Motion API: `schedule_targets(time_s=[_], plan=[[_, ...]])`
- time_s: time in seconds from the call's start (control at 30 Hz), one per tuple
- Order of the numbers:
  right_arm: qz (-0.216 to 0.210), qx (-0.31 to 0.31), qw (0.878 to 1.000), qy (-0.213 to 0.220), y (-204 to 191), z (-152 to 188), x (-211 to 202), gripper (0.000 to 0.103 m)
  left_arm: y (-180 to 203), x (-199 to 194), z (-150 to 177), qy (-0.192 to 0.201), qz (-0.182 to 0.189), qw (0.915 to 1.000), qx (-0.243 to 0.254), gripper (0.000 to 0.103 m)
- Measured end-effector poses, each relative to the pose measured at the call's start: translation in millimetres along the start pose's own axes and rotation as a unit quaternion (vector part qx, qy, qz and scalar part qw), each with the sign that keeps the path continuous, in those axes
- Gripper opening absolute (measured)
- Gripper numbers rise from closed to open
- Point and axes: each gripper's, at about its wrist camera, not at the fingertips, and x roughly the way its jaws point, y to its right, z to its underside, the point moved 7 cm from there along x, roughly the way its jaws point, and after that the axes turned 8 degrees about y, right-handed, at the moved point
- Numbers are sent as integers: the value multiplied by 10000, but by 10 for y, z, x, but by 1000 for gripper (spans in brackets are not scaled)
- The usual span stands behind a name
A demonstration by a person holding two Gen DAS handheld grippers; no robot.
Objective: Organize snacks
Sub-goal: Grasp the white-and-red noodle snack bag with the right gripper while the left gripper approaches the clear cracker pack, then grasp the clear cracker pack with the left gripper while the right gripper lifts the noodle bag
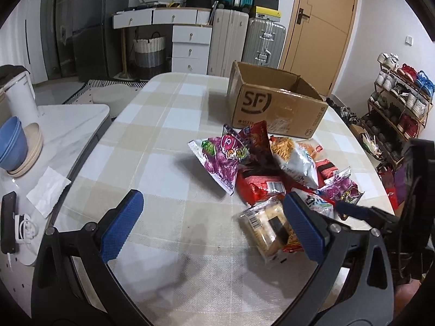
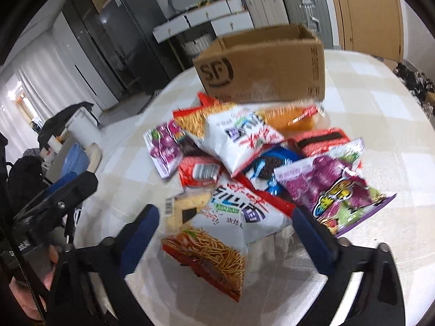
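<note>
Snack pile [image 1: 274, 168] sits mid-tabletop on the checked cloth [image 1: 152, 141], just in front of the open cardboard box [image 1: 274, 106] marked SF; nearest packets almost touch the box's front wall. No contents visible in the box from here.

Left hand-held gripper [image 1: 214, 222]: released, blue pads wide apart, nothing between them but bare cloth. Its right pad overlaps the clear-wrapped cake packet [image 1: 265, 229] in the view; contact can't be told. Purple grape-candy bag [image 1: 217, 160] stands tilted at the pile's left edge, red packet [image 1: 258, 184] beside it.

Right hand-held gripper [image 2: 225, 233]: jaws apart, not clamped on anything. Noodle-snack bag [image 2: 217, 247], white top and red-orange bottom, lies between the pads; pads not seen pressing it. Second purple candy bag [image 2: 334, 190] lies just right of the right pad, overlapping the blue cookie pack [image 2: 269, 168]. White chip bag [image 2: 239, 138] rides on top of the pile, orange packet [image 2: 285, 119] behind it against the box. View is motion-blurred.

Around: side counter at left with blue bowls [image 1: 12, 146], a beige plate stack, a napkin [image 1: 47, 191], a phone [image 1: 8, 221]. Behind: white drawers [image 1: 190, 46], suitcases [image 1: 244, 38], door [image 1: 320, 19], shoe rack [image 1: 399, 100] at right. Packets overlap heavily, so lower ones are blocked by upper ones.
</note>
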Motion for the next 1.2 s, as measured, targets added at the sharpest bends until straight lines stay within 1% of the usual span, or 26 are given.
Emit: schedule_targets(time_s=[0.03, 0.1, 0.13, 0.23, 0.3, 0.47, 0.53, 0.6, 0.7, 0.8, 0.83, 0.9, 1.03, 1.17, 1.2], plan=[[24, -8, 10000, -42, 2, 18, 43, 77, -4, 25, 11, -22, 10, 10000, -11, 102], [122, -28, 9999, -61, 30, 43, 77, 70, -1, 51, 34, -76, 25, 10000, -13, 102], [134, -15, 9999, -44, 50, 42, 72, 61, 3, 69, 45, -103, 23, 9999, -7, 102], [104, 35, 9999, -7, 109, 45, 42, 49, 22, 113, 86, -178, 37, 9998, 18, 102], [42, 37, 10000, 37, 113, 50, 2, 47, 38, 153, 108, -232, 38, 9997, 29, 102], [37, -75, 9999, 117, 98, 94, -77, 46, 85, 155, 145, -281, 18, 9996, 88, 102], [48, -167, 9998, 56, 75, 126, -88, 54, 104, 111, 151, -263, 16, 9996, 103, 102], [56, -182, 9998, -10, 69, 158, -64, 58, 113, 81, 150, -244, 11, 9996, 120, 102], [10, -171, 9998, -64, 71, 177, -36, 58, 113, 62, 154, -254, -2, 9996, 125, 102], [-114, -152, 9996, -212, 57, 218, 6, 57, 105, 27, 173, -277, -16, 9995, 134, 102], [-153, -150, 9995, -250, 48, 237, 18, 53, 100, 26, 172, -277, -33, 9995, 138, 102], [-292, -67, 9991, -304, 35, 264, 37, 52, 61, 36, 176, -288, -165, 9994, 126, 102], [-389, 60, 9992, -82, 71, 212, -83, 49, 26, 86, 223, -396, -150, 9990, 104, 102], [-565, 144, 9974, 420, 123, 87, -375, 49, 124, 181, 311, -611, 27, 9980, 176, 102], [-557, 171, 9967, 558, 156, 54, -453, 49, 152, 212, 334, -666, -10, 9976, 205, 102]])
